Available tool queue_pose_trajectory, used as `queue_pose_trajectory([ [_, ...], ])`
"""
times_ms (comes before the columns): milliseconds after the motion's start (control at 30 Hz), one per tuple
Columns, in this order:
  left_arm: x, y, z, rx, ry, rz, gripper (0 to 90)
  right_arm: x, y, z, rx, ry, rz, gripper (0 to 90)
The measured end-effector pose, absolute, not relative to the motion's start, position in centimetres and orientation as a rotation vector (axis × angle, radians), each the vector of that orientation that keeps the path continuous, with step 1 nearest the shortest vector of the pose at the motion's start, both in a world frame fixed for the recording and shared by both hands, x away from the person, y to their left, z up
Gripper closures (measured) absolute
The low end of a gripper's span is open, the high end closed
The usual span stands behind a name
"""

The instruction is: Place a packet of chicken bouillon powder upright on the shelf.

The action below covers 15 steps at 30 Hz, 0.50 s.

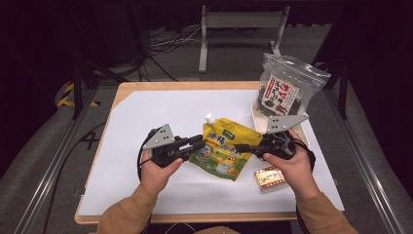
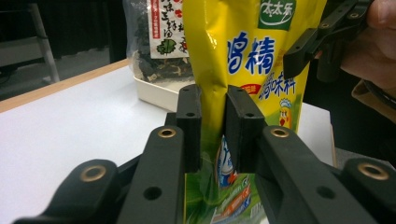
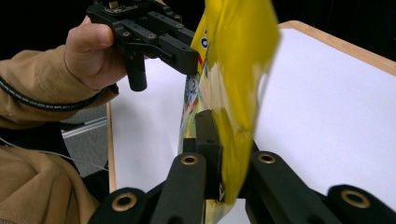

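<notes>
A yellow pouch [image 1: 223,148] hangs above the desk [image 1: 146,109], pinched at opposite edges by the left gripper [image 1: 198,143] and right gripper [image 1: 242,147] to share its weight.

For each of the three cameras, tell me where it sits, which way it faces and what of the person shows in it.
High view: fixed above the person's side, facing forward and down on the white-covered wooden table; both forearms and hands enter from the bottom.
Left gripper view: rides the left tool, looking along its black jaws at the yellow spouted plastic pouch; a hand shows at upper right.
Right gripper view: rides the right tool, looking toward the person; a hand and tan sleeve show.
Shared: all three show the pouch; each gripper view shows the other tool.
</notes>
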State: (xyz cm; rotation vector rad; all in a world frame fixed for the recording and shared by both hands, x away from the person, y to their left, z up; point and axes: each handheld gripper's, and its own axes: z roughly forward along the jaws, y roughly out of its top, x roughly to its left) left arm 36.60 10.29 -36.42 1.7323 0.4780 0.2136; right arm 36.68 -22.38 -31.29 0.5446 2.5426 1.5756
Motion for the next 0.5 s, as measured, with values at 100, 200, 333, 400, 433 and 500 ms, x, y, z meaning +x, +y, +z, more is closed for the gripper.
queue_pose_trajectory([
  [100, 36.6, 10.6, -36.5, 1.735, 0.483, 0.224, 73.3, 36.8, -22.3, -30.3, 0.502, 2.561, 1.517, 87.6],
  [200, 36.5, 10.7, -36.5, 1.731, 0.485, 0.222, 73.0, 36.9, -22.3, -29.7, 0.490, 2.573, 1.493, 87.6],
  [333, 36.4, 11.4, -36.4, 1.722, 0.501, 0.227, 79.2, 37.1, -22.5, -29.0, 0.485, 2.581, 1.457, 87.8],
  [400, 36.4, 11.9, -36.5, 1.712, 0.521, 0.228, 80.3, 37.2, -22.8, -28.7, 0.485, 2.576, 1.440, 87.8],
  [433, 36.3, 12.2, -36.5, 1.714, 0.528, 0.232, 80.3, 37.3, -22.9, -28.5, 0.486, 2.574, 1.438, 87.8],
  [500, 36.3, 12.5, -36.5, 1.711, 0.539, 0.234, 79.7, 37.5, -23.3, -28.0, 0.488, 2.567, 1.408, 87.8],
])
